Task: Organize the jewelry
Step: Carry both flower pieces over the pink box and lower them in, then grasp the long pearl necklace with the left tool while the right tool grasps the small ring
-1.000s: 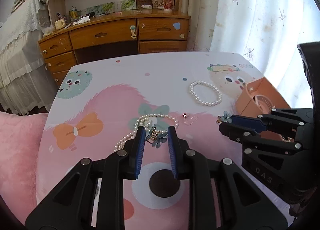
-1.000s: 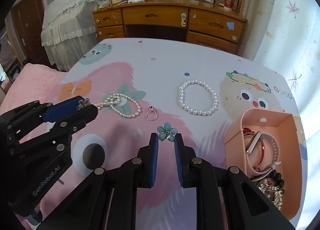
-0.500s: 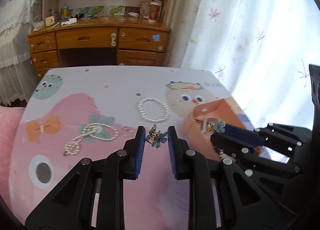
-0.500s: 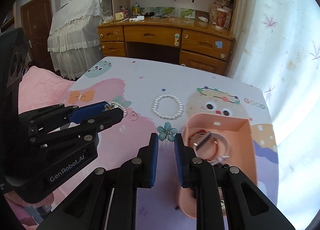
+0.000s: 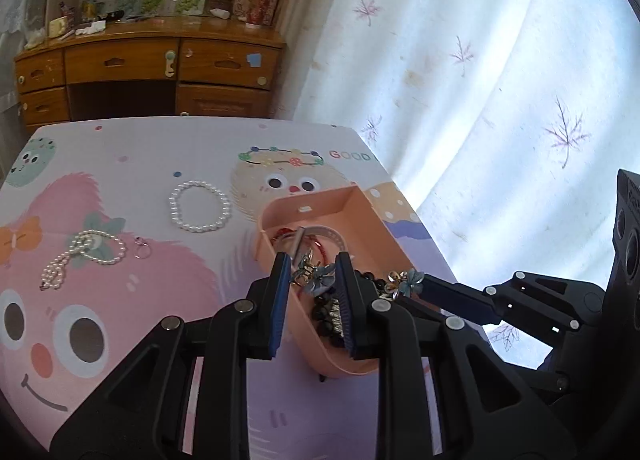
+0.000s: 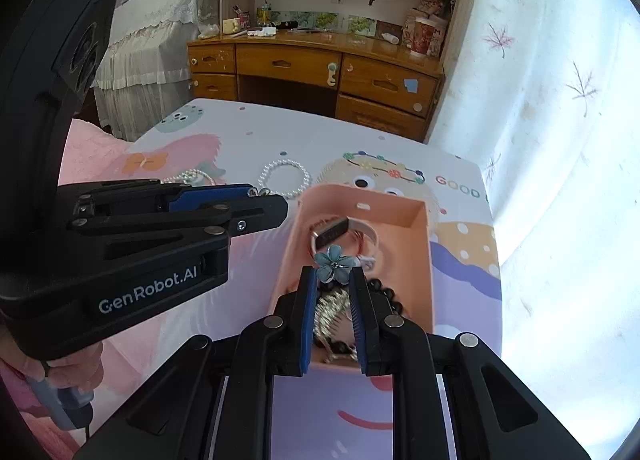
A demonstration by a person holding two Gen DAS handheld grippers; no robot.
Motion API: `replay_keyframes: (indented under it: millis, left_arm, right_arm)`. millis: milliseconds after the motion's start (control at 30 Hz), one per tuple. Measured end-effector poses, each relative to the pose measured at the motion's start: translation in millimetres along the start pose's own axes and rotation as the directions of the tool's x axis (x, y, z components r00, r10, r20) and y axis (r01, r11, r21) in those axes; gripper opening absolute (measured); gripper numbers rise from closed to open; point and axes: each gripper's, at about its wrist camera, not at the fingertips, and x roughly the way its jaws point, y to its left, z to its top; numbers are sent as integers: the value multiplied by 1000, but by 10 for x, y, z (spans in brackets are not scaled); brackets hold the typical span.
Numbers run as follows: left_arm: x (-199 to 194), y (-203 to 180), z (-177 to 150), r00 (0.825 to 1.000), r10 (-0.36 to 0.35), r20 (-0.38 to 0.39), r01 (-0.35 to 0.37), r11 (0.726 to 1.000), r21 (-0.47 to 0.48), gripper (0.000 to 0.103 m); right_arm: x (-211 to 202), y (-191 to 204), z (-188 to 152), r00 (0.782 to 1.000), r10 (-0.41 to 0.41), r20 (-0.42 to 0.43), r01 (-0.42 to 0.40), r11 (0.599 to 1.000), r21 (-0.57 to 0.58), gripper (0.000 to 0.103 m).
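Observation:
My left gripper [image 5: 313, 275] is shut on a blue flower hair clip [image 5: 316, 280] and holds it over the near left rim of the peach jewelry box [image 5: 360, 212]. My right gripper [image 6: 334, 277] is shut on a second blue flower clip [image 6: 334, 263], held above the box's middle [image 6: 424, 260]. The box holds a bracelet with a dark clasp, black beads and a gold piece. A pearl bracelet [image 5: 199, 206], a pearl necklace [image 5: 84, 254] and a small ring [image 5: 142, 250] lie on the cartoon-print tablecloth.
The table's right edge runs next to a white curtain [image 5: 480, 100]. A wooden desk with drawers [image 5: 152, 76] stands behind the table. A pink cushion [image 6: 92, 148] and a bed lie to the left. The left gripper's body [image 6: 120, 244] sits close beside the right one.
Both grippers have carried their flower clips to the right, from over the tablecloth to above the peach box. The jewelry on the cloth has not moved.

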Motion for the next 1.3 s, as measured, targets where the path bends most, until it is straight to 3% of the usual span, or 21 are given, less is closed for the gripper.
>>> replay_keyframes:
  millis: [300,433,500,567,633,767,933,1000,1100,1300]
  left_arm:
    - [196,-297,-138,997,-11,-80,16,998,63,20]
    - [261,-334,-163,993,-17,-120,22,999,40,22]
    - [312,-317,-161,988,-22,-153,24,1000,14,32]
    - [333,-301,-157,987,-11,-162,13,1000,13,56]
    - [319,-295,-157,988,6,-155,-1,999,34,59]
    - [292,-249,-159,984,60,-169,-48,996,72,60]
    - [228,-21,-179,976,105,-189,-100,994,38,60]
    - [188,100,-185,971,137,-194,-135,991,24,61]
    - [142,286,-199,964,181,-194,-185,983,-2,62]
    - [6,771,-227,934,297,-198,-312,949,-46,65]
  right_arm:
    - [11,-394,-243,996,-62,-68,66,996,57,17]
    - [5,-563,-306,996,-55,-72,63,990,125,19]
    - [2,-621,-314,996,-45,-71,56,986,156,26]
    - [-8,-636,-311,997,-36,-68,47,984,172,26]
    - [-14,-633,-318,997,-36,-72,48,983,176,26]
    - [14,-563,-298,996,-20,-85,36,981,193,26]
    - [64,-504,-226,995,36,-94,-12,969,246,29]
    - [82,-478,-181,994,60,-91,-33,963,269,37]
    - [123,-432,-101,991,105,-88,-74,952,299,37]
    - [259,-285,54,972,217,-91,-167,910,379,38]
